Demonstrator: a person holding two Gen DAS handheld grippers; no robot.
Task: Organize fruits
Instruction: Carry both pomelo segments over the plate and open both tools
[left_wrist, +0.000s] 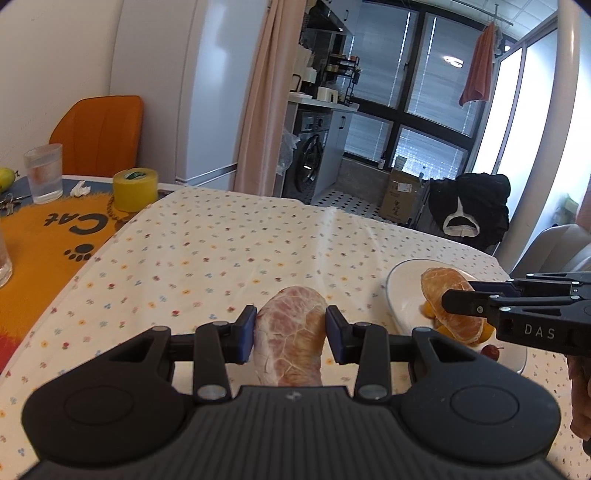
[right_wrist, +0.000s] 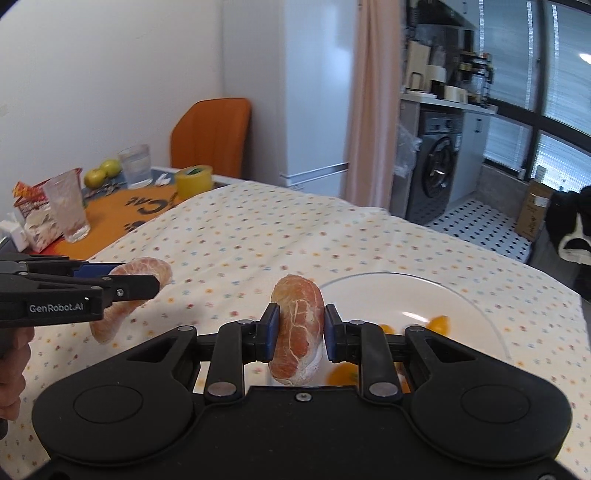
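Kitchen-diner behind: orange chair (left_wrist: 99, 133), fridge, washer, dark windows. Floral cloth (left_wrist: 221, 251) over the desk, tape roll (left_wrist: 135, 188) and glass (left_wrist: 44, 177) at far left. Left hand-held gripper (left_wrist: 291, 334) clamped on a peeled segment (left_wrist: 291, 332), held above the cloth, not yet plated. Right hand-held gripper (right_wrist: 298, 328) clamped on another segment (right_wrist: 299, 325) at the plate (right_wrist: 388, 295) rim. Small orange fruits (right_wrist: 439, 323) already plated; both segments left, probably.

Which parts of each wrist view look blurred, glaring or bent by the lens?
Left wrist view: the window frames bow from fisheye distortion, the white strip at far right is blown out; the held peeled citrus piece is sharp. Right wrist view: small orange fruits on the white plate smear with blur.
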